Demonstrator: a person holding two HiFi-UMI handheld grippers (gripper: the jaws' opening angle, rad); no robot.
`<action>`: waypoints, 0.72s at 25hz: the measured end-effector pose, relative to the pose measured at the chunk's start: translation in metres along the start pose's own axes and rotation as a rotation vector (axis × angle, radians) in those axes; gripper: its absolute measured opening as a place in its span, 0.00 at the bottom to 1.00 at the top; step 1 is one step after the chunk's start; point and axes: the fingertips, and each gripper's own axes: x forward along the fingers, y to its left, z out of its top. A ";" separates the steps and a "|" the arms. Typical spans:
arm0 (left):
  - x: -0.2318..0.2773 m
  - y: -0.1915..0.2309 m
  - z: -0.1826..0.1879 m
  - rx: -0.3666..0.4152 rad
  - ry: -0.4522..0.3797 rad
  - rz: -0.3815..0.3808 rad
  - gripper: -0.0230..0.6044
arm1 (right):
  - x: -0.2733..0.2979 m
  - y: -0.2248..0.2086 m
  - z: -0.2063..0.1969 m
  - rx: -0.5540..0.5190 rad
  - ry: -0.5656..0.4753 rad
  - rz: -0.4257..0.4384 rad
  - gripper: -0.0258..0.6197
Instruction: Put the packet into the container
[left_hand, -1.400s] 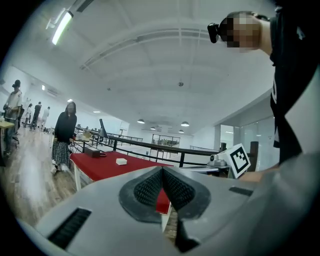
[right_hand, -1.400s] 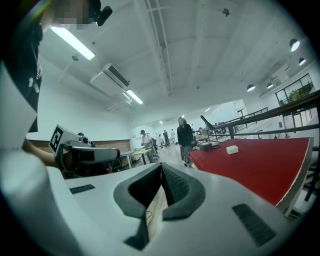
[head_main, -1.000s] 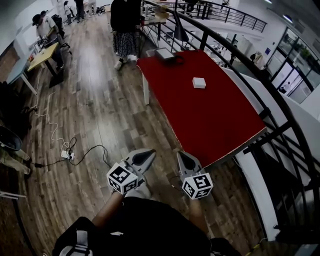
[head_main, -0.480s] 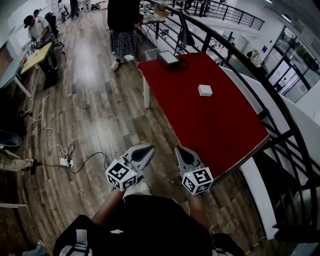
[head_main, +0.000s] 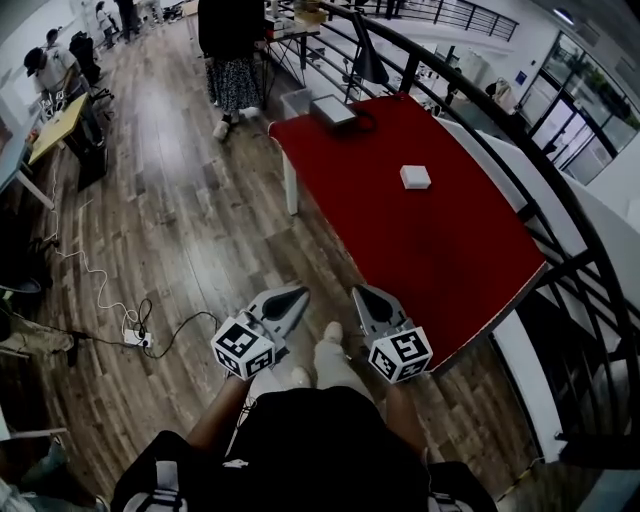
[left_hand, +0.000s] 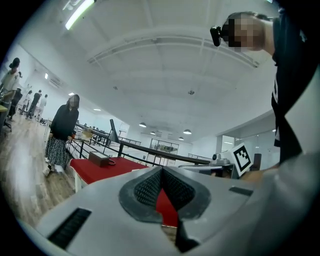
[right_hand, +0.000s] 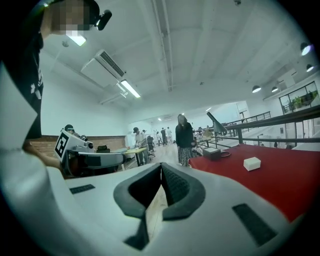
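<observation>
A small white packet (head_main: 415, 177) lies on the red table (head_main: 440, 250), past its middle; the right gripper view shows this packet (right_hand: 252, 163) too. A low grey-lidded container (head_main: 335, 110) sits at the table's far end, and it also appears in the left gripper view (left_hand: 100, 159) and the right gripper view (right_hand: 214, 153). My left gripper (head_main: 297, 293) and right gripper (head_main: 362, 293) are held side by side over the wood floor, short of the table's near corner. Both are shut with nothing between the jaws (left_hand: 161, 170) (right_hand: 161, 165).
A person in a dark top and long skirt (head_main: 230, 50) stands by the table's far end. A black railing (head_main: 560, 230) runs along the table's right side. A cable and power strip (head_main: 135, 325) lie on the floor at left. Desks with people (head_main: 55, 100) stand far left.
Both grippers have travelled forward together toward the table. The table's near corner sits closer to the right gripper. My feet now show between the grippers.
</observation>
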 end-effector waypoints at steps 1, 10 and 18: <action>0.004 0.007 0.001 0.000 -0.001 0.000 0.05 | 0.006 -0.006 0.002 -0.001 -0.006 -0.012 0.07; 0.048 0.068 0.012 0.001 0.009 0.011 0.05 | 0.069 -0.051 0.009 0.009 -0.003 -0.019 0.07; 0.126 0.120 0.029 0.009 0.019 0.004 0.05 | 0.127 -0.124 0.031 0.015 -0.021 -0.015 0.07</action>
